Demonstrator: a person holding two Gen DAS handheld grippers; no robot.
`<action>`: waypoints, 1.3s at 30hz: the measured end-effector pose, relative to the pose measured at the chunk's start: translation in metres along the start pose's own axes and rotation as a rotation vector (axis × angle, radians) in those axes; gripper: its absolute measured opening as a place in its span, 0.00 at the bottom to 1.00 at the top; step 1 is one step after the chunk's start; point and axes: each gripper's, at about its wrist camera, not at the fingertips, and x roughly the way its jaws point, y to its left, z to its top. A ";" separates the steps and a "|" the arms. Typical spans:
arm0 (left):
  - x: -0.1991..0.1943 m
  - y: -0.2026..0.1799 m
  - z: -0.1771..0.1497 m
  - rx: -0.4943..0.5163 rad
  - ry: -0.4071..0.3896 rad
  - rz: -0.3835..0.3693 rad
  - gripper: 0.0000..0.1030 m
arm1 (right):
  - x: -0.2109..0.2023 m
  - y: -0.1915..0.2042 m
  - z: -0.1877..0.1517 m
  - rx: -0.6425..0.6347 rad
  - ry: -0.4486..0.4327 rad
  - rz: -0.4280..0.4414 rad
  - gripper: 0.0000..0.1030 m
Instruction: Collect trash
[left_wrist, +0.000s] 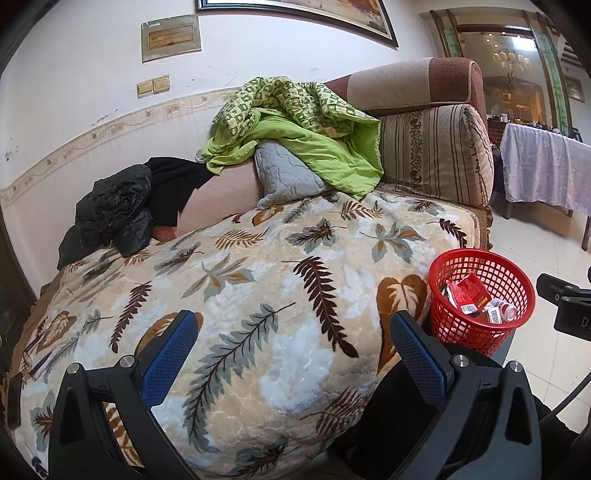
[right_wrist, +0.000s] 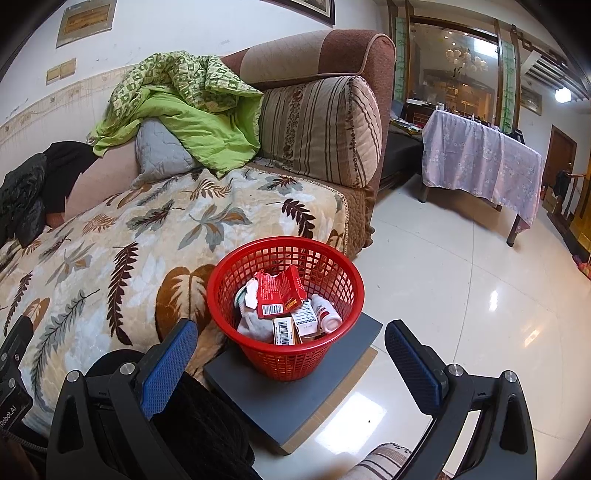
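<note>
A red mesh basket (right_wrist: 284, 354) stands on a grey board (right_wrist: 284, 410) on the floor beside the sofa. Inside lie a torn red packet (right_wrist: 275, 291), small barcoded boxes (right_wrist: 284, 330), a white bottle (right_wrist: 327, 314) and crumpled white paper. In the left wrist view the same red basket (left_wrist: 480, 325) sits at the right. My left gripper (left_wrist: 293, 336) is open above the leaf-patterned blanket (left_wrist: 258, 295), holding nothing. My right gripper (right_wrist: 291, 347) is open, its blue-padded fingers either side of the basket and nearer the camera, empty.
A sofa carries a striped cushion (right_wrist: 321, 129), a green quilt (right_wrist: 184, 110), a grey pillow (right_wrist: 159, 151) and black clothes (left_wrist: 125, 206). A cloth-covered table (right_wrist: 480, 162) stands on the glossy tiled floor (right_wrist: 461, 295) at the right. Dark clothing of a person (right_wrist: 199, 424) shows under the right gripper.
</note>
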 end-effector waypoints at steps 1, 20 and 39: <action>0.000 0.000 0.000 0.000 0.000 0.000 1.00 | 0.000 0.000 0.000 -0.001 0.001 0.000 0.99; 0.000 -0.002 0.000 0.000 0.002 0.003 1.00 | 0.003 0.000 -0.003 -0.003 0.008 0.003 0.99; -0.001 0.000 0.000 -0.002 -0.003 -0.003 1.00 | 0.003 0.001 -0.003 -0.002 0.009 0.003 0.99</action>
